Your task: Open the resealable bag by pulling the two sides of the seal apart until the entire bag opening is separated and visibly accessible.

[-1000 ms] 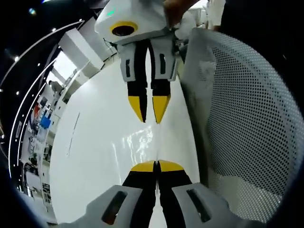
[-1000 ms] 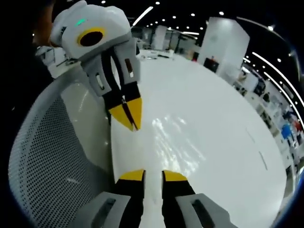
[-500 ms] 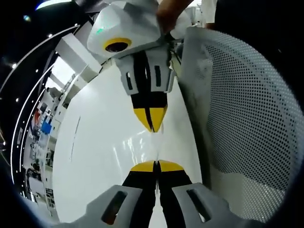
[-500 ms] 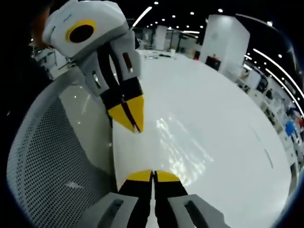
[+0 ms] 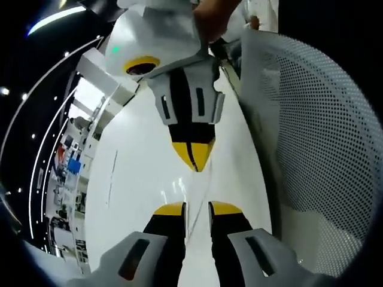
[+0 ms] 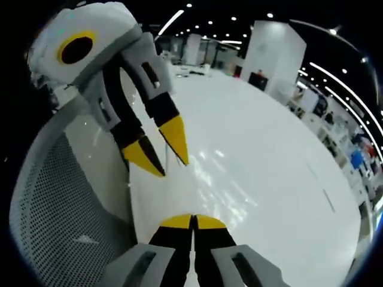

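Observation:
The clear resealable bag (image 5: 181, 189) lies flat on the white table (image 5: 137, 179) and shows only as faint glints (image 6: 206, 173). My left gripper (image 5: 197, 209) is open just above it, its yellow tips a clear gap apart; in the right gripper view it (image 6: 160, 149) comes in from the upper left, jaws spread. My right gripper (image 6: 191, 222) has its tips pressed together over the bag's near edge. In the left gripper view it (image 5: 192, 159) points down from the top, shut, close to my left tips. The thin film between its jaws is hard to make out.
A white mesh chair back (image 5: 311, 149) stands close along the table's edge, also (image 6: 60, 197) beside my right gripper. A person's hand (image 5: 209, 18) holds the right gripper. Shelves and pillars (image 6: 275, 48) are far beyond the table.
My left gripper, shut before, has opened. My right gripper went from open to shut half a second ago and stays shut. The two grippers have drawn closer together.

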`<state>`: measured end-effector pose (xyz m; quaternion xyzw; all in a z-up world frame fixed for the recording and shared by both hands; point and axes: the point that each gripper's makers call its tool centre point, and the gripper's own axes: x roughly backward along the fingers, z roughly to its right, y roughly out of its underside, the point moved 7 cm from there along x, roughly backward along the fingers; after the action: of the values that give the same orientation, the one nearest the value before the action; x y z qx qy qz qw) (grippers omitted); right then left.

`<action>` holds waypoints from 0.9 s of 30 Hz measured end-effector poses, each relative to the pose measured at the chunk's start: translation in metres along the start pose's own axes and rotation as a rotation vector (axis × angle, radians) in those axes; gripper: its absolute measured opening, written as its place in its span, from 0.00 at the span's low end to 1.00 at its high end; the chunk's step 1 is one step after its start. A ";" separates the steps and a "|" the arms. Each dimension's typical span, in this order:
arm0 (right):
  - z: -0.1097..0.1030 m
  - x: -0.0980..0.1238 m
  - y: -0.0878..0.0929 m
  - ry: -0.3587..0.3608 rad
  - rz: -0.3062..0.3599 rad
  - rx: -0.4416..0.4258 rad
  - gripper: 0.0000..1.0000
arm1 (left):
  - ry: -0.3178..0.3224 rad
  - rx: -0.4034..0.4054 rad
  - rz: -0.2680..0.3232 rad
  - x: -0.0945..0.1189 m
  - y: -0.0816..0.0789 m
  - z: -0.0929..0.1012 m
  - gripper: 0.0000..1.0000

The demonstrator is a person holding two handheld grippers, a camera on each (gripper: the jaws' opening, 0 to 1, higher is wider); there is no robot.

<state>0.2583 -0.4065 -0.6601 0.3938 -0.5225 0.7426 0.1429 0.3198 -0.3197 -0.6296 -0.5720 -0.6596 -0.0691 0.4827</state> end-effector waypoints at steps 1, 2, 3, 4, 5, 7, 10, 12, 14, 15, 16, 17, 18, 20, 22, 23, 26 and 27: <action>0.000 -0.001 -0.001 0.001 -0.002 0.006 0.00 | 0.001 -0.007 0.004 0.000 -0.002 0.001 0.12; -0.001 -0.001 -0.002 0.002 -0.003 0.012 0.00 | 0.001 -0.027 0.004 0.000 -0.005 0.002 0.12; -0.001 -0.002 -0.002 0.001 -0.002 0.013 0.00 | 0.003 -0.038 0.003 -0.001 -0.007 0.003 0.11; -0.001 -0.002 -0.003 0.000 0.000 0.013 0.00 | 0.008 -0.047 0.003 -0.001 -0.008 0.004 0.11; -0.001 -0.002 -0.004 0.000 0.001 0.014 0.00 | 0.013 -0.050 0.007 -0.003 -0.010 0.005 0.10; -0.002 -0.002 -0.006 0.006 0.004 0.019 0.00 | 0.033 -0.058 0.001 -0.006 -0.010 0.009 0.03; -0.003 -0.002 -0.009 0.004 0.010 0.027 0.00 | 0.039 -0.082 -0.026 -0.009 -0.007 0.011 0.03; -0.004 -0.002 -0.011 0.001 0.011 0.033 0.00 | 0.033 -0.078 -0.035 -0.011 -0.005 0.009 0.09; -0.006 -0.002 -0.013 -0.001 0.012 0.038 0.00 | 0.030 -0.087 -0.050 -0.012 -0.003 0.008 0.08; -0.006 -0.002 -0.014 -0.003 0.015 0.039 0.00 | 0.026 -0.094 -0.059 -0.012 -0.002 0.008 0.07; -0.007 -0.002 -0.015 -0.005 0.018 0.040 0.00 | 0.027 -0.101 -0.071 -0.013 -0.001 0.008 0.07; -0.007 -0.002 -0.016 -0.005 0.020 0.042 0.00 | 0.030 -0.104 -0.075 -0.014 -0.001 0.008 0.07; -0.007 -0.002 -0.017 -0.004 0.023 0.044 0.00 | 0.031 -0.102 -0.079 -0.015 0.000 0.008 0.07; -0.006 -0.001 -0.021 -0.001 0.031 0.041 0.00 | 0.032 -0.088 -0.089 -0.018 0.001 0.008 0.06; -0.004 -0.001 -0.023 0.005 0.038 0.034 0.00 | 0.036 -0.084 -0.099 -0.019 0.001 0.009 0.02; -0.003 0.000 -0.024 0.008 0.042 0.027 0.00 | 0.035 -0.086 -0.107 -0.020 0.002 0.009 0.00; 0.001 0.001 -0.025 0.025 0.050 0.008 0.00 | 0.033 -0.088 -0.111 -0.021 0.001 0.009 0.00; 0.004 0.002 -0.025 0.037 0.056 -0.008 0.00 | 0.036 -0.073 -0.105 -0.021 0.001 0.010 0.00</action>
<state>0.2742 -0.3999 -0.6413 0.3648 -0.5335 0.7514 0.1331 0.3124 -0.3275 -0.6502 -0.5527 -0.6769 -0.1285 0.4689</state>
